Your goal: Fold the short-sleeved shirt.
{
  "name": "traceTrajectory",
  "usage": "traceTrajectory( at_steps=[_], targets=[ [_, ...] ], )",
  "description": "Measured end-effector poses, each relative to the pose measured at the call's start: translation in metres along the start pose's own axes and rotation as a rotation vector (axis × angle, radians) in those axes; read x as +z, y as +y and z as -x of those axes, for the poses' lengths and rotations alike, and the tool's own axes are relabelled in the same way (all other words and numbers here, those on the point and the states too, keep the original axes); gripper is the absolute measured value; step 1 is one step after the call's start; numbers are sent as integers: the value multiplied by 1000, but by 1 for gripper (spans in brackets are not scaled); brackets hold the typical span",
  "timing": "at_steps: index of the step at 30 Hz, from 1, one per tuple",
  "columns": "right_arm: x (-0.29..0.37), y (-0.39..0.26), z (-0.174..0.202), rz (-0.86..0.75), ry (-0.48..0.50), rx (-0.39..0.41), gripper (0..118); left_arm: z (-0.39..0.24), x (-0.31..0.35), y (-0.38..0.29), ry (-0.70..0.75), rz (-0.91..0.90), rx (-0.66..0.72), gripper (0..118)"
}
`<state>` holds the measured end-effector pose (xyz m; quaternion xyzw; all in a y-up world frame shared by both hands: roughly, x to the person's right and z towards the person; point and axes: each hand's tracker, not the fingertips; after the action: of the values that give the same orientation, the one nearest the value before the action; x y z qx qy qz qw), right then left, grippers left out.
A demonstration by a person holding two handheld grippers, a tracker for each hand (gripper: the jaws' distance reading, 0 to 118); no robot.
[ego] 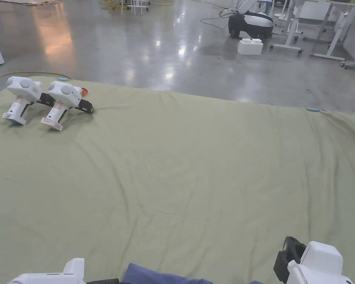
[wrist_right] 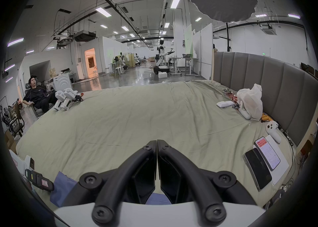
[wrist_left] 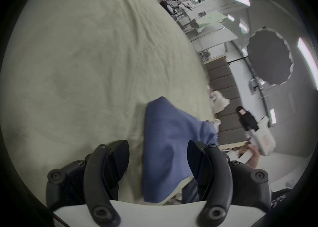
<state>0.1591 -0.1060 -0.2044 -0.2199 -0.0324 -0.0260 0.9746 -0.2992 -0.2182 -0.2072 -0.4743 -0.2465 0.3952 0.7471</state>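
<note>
A blue short-sleeved shirt lies bunched at the near edge of the green bedsheet, mostly cut off by the frame. In the left gripper view the shirt lies just beyond my left gripper, whose jaws stand wide open with the cloth seen through the gap, not gripped. My right gripper is shut with nothing between its jaws; it hovers over the sheet, with the shirt below and left of it. From the head view, the left gripper sits bottom left and the right gripper bottom right.
Two spare white grippers lie at the bed's far left corner. Along the grey headboard on the right lie a plastic bag, a white controller and phones. A person sits beside the bed's far left.
</note>
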Motion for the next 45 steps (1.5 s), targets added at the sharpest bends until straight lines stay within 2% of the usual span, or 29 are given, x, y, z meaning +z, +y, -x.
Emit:
traceTrajectory(
  at_steps=[4, 6, 8, 9, 12, 19, 21, 26, 29, 32, 36, 40, 45],
  targets=[
    [2, -1, 1, 2, -2, -2, 1, 8, -15, 2, -92, 40, 62, 71],
    [2, -2, 1, 3, -4, -4, 1, 2, -27, 1, -46, 63, 36, 51],
    [2, -3, 1, 6, -5, -6, 1, -8, -38, -4, 29, 66, -54, 23],
    [3, -3, 1, 6, -6, -9, 1, -11, -41, -5, 51, 66, -62, 16],
    [4, -3, -1, 5, -8, -11, 1, -16, -32, -7, 25, 33, -55, 9],
    [3, -2, -10, 8, -17, -17, 1, -47, 16, 1, 9, -59, -112, 7],
    [3, -2, -12, 9, -18, -18, 1, -66, 40, 8, 60, -97, -123, 7],
    [2, -2, -13, 10, -15, -23, 1, -95, 92, 32, 327, -146, -204, 7],
    [1, -3, -10, 12, -4, -31, 1, -126, 105, 31, 429, -179, -234, 7],
    [-1, -5, -6, 14, 10, -33, 1, -149, 101, 28, 524, -143, -268, 7],
    [-3, -9, -1, 20, 24, -44, 1, -174, 84, 15, 504, -144, -285, 7],
    [-4, -12, 2, 30, 35, -41, 1, -197, 54, -5, 510, -70, -399, 8],
    [-2, -16, 1, 35, 39, -39, 1, -217, 25, -19, 471, -41, -438, 8]
  ],
)
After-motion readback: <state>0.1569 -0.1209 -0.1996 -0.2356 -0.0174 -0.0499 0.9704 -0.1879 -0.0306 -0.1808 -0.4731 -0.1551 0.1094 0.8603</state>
